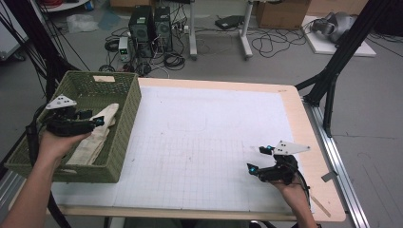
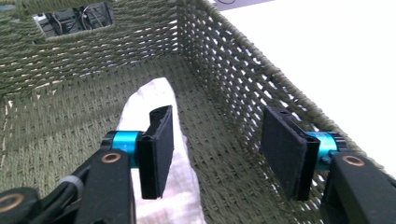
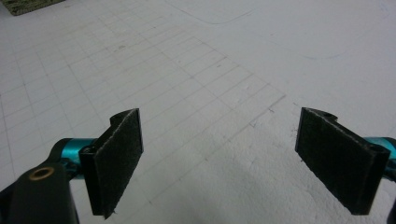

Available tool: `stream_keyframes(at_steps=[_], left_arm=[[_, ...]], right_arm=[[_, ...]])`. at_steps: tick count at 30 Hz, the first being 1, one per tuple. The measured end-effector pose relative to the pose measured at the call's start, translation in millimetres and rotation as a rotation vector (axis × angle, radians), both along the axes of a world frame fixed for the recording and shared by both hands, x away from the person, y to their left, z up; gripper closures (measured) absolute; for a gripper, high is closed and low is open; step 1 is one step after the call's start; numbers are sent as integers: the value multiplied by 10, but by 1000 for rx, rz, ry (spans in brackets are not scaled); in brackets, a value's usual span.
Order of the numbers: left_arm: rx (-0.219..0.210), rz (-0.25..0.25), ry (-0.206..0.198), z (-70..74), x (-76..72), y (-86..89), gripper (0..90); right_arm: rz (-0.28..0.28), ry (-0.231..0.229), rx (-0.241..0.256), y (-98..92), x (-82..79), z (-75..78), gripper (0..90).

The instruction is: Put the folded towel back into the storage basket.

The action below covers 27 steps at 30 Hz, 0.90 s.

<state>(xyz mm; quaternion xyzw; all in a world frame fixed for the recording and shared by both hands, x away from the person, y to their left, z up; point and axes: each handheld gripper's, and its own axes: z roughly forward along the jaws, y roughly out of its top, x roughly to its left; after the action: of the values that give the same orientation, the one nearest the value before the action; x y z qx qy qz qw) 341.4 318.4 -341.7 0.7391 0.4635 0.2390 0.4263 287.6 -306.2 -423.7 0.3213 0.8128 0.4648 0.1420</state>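
L gripper (image 2: 215,149) open, empty, over cloth (image 2: 159,140) in basket (image 1: 124,118). Lower, straddle a fold, close firmly. R gripper (image 1: 260,160) open, idle on mat (image 1: 199,142).

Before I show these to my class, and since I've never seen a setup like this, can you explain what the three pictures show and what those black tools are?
No robot here: a person holds a hand tool with two black padded jaws in each hand. The high view looks down on the table from above the person. The left gripper is over a green woven basket at the table's left edge; the right gripper hovers low over the white gridded mat.

The other two pictures come from small cameras riding on the grippers, looking along their jaws. The left gripper view looks down into the basket, where a pale folded cloth lies on the bottom; the jaws are spread, with one pad in front of the cloth. The right gripper view looks onto the mat between wide-open jaws.

Neither tool holds anything.
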Motion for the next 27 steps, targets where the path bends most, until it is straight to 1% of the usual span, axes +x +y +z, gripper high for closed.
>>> stream_keyframes(at_steps=[4,8,13,16,17,23,27], left_arm=[[1,-12,-8,23,-22,3,427],[-4,-13,-14,41,-39,-4,411],[-7,-22,-30,83,-68,-27,395],[-7,-40,-45,117,-100,-70,388],[-8,-44,-47,123,-108,-82,385],[-14,-79,-65,189,-155,-172,367],[-27,-94,-83,235,-181,-227,362]], right_arm=[[0,-1,2,3,-1,0,137],[0,0,1,8,-1,0,132],[1,0,4,10,-6,2,129],[-1,4,5,12,-11,3,127],[3,-3,4,10,-6,3,127],[4,0,6,15,-8,4,127],[4,-4,4,13,-7,5,126]])
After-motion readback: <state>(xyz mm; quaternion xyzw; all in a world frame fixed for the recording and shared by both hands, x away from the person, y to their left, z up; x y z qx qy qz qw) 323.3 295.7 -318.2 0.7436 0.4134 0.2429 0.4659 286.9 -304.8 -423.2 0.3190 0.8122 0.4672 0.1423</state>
